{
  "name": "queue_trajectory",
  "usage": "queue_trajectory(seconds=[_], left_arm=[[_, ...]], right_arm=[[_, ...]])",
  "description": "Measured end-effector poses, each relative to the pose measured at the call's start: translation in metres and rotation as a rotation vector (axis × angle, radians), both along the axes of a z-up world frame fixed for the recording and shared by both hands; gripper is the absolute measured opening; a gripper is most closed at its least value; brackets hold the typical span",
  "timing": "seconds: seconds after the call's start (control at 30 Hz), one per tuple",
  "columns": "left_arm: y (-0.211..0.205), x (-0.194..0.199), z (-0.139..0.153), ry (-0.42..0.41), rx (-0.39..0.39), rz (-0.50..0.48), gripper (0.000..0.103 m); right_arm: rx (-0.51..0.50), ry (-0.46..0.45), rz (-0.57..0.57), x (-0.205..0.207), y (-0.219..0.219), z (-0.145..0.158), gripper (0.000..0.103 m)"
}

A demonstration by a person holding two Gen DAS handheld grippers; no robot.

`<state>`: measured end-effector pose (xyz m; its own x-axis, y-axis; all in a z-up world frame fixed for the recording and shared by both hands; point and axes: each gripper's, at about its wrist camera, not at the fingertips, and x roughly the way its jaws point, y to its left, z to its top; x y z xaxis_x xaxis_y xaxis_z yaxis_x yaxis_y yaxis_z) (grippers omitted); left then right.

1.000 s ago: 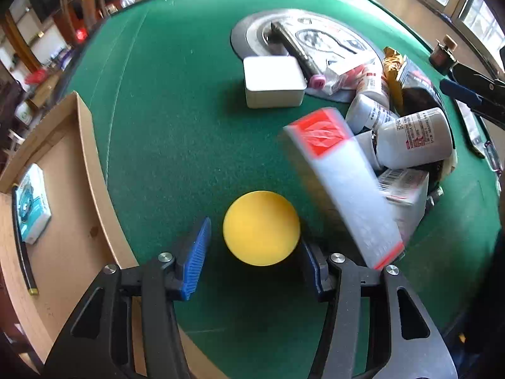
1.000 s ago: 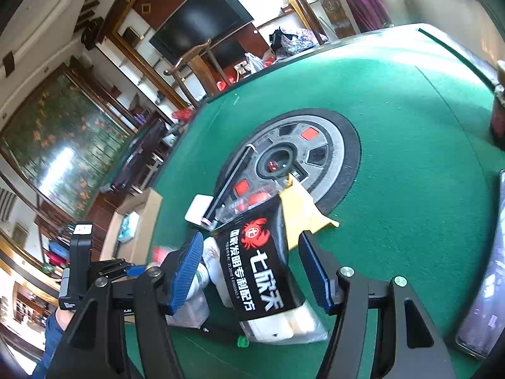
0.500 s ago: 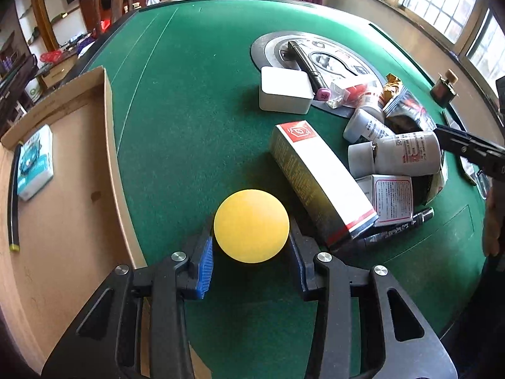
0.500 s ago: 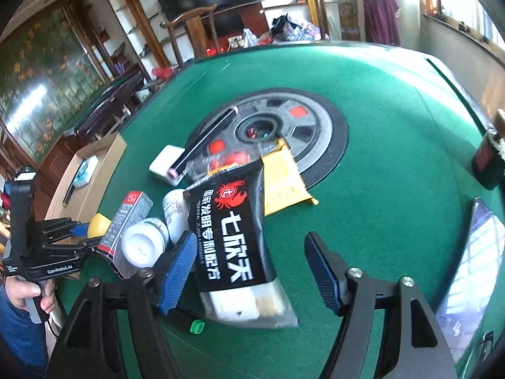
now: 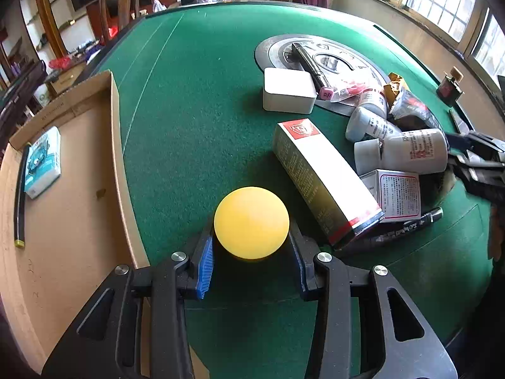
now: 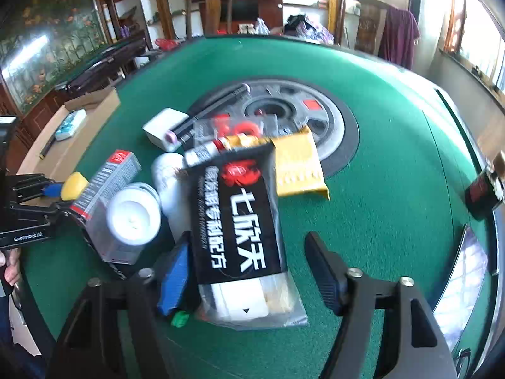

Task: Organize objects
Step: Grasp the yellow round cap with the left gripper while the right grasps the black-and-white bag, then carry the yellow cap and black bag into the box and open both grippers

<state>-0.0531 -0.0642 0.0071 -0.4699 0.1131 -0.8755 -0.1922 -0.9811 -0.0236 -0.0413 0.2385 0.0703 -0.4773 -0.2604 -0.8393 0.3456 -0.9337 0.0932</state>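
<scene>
The yellow ball (image 5: 251,222) is clamped between the narrowed fingers of the left gripper (image 5: 252,246) near the left edge of the green table (image 5: 195,120), just beside the wall of the cardboard box (image 5: 115,145), with bare felt open ahead and the red-and-white carton (image 5: 325,186) close on the right. The right gripper (image 6: 249,271) is set around the black snack pouch (image 6: 240,221); its jaws have just been closing, the left pad is beside the pouch edge, and a gap is seen at the right pad. Compared with a second ago, the carton is seen lying flat rather than tilted in the air, and the ball is gripped instead of loose.
</scene>
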Motion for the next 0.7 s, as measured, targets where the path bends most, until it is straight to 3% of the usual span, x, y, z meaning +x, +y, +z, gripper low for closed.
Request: queue_trajectory(seconds=[0.43, 0.7], left_arm=[[-0.015, 0.017, 0.022, 0.068, 0.083, 0.040, 0.040], [-0.033, 0.033, 0.040, 0.105, 0.141, 0.045, 0.040]], right_arm=[[-0.226, 0.142, -0.095, 0.003, 0.040, 0.040, 0.036], [-0.322, 0.144, -0.089, 0.010, 0.031, 0.048, 0.036]])
